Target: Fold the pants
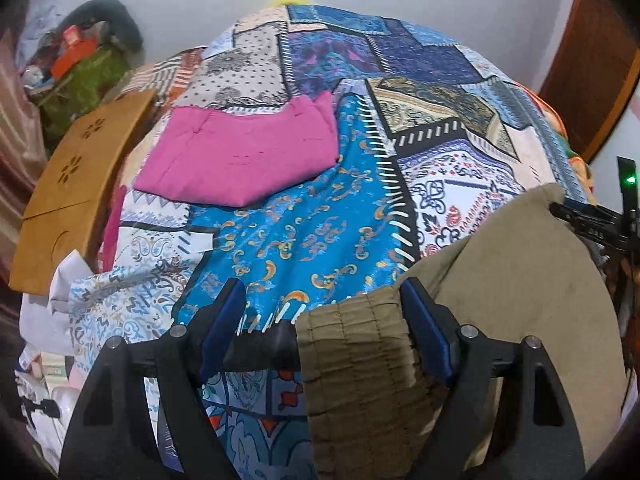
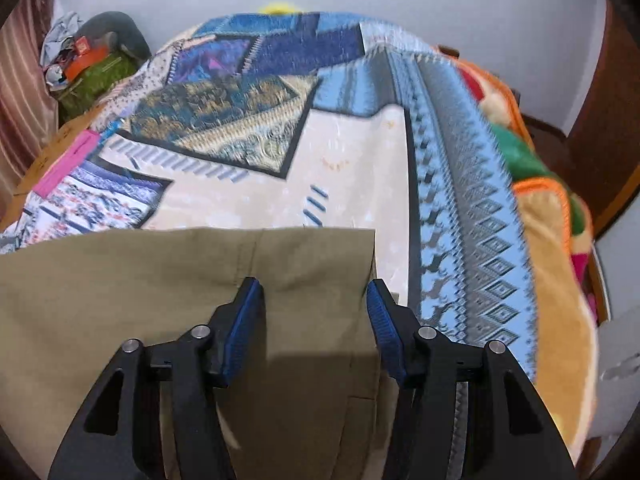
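Olive-khaki pants [image 1: 512,280] lie on a patchwork bedspread [image 1: 304,232]. In the left wrist view their gathered elastic waistband [image 1: 360,352] lies between my left gripper's [image 1: 322,300] wide-open blue fingers, beside the right finger. In the right wrist view the pants [image 2: 160,280] spread flat from the left, their straight edge at mid-frame. My right gripper [image 2: 314,300] is open just above the cloth, near the pants' right edge. The right gripper's body also shows at the far right of the left wrist view [image 1: 616,220].
A folded pink garment [image 1: 240,156] lies further up the bed. A wooden board [image 1: 68,196] leans at the bed's left side. A cluttered pile [image 1: 76,68] sits in the far left corner. An orange blanket [image 2: 552,216] hangs at the bed's right edge.
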A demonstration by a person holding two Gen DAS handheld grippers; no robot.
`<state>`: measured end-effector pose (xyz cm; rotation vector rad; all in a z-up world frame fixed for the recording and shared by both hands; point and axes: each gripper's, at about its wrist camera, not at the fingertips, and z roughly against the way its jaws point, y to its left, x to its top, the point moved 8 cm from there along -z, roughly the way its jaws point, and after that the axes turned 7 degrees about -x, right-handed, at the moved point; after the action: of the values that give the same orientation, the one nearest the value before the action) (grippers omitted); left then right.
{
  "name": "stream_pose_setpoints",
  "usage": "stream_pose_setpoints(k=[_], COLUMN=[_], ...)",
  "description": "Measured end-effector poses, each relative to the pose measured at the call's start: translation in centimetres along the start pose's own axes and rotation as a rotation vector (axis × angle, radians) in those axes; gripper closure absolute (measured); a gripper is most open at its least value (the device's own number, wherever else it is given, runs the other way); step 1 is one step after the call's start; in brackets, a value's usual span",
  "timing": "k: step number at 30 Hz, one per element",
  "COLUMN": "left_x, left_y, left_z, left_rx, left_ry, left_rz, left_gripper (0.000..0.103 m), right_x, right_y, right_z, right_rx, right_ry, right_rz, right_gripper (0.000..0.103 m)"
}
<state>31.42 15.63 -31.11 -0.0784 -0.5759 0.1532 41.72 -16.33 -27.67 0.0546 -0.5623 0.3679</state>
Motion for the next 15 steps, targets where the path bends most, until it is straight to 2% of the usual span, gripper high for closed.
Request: stream_pose_setpoints(k=[4,6,10,13,15], left_x=[0.4,0.7,1.6,2.0,1.9], left_y=[-0.4,-1.0,-3.4,-5.6,-6.6], left_z=[0.9,2.0,4.8,5.5,5.0], left_rx=[0.032,0.04,-0.003,-0.058,-0.084], left_ry=[-0.002,-0.009,-0.049,-0.052,-0.031], left_rz=[-0.018,-0.052,-0.123,-0.147,-0.152], left_gripper=[0.022,0.022,0.022,0.02,0.02], right_x=[-0.1,0.0,0.9,1.3,1.1], right_y=[-0.3,-0.2,1.8,5.4,7.8], right_z=[0.9,2.1,6.6,9.6,10.3], right_rx=[-0.045,-0.034,0.115,0.185,0.233], right_ry=[0.042,0.06,0.013,-0.023,-0.013], right_rz=[0.01,0.008,-0.035,0.026,0.054], right_gripper=[0.05,0.05,0.048,0.048,0.048])
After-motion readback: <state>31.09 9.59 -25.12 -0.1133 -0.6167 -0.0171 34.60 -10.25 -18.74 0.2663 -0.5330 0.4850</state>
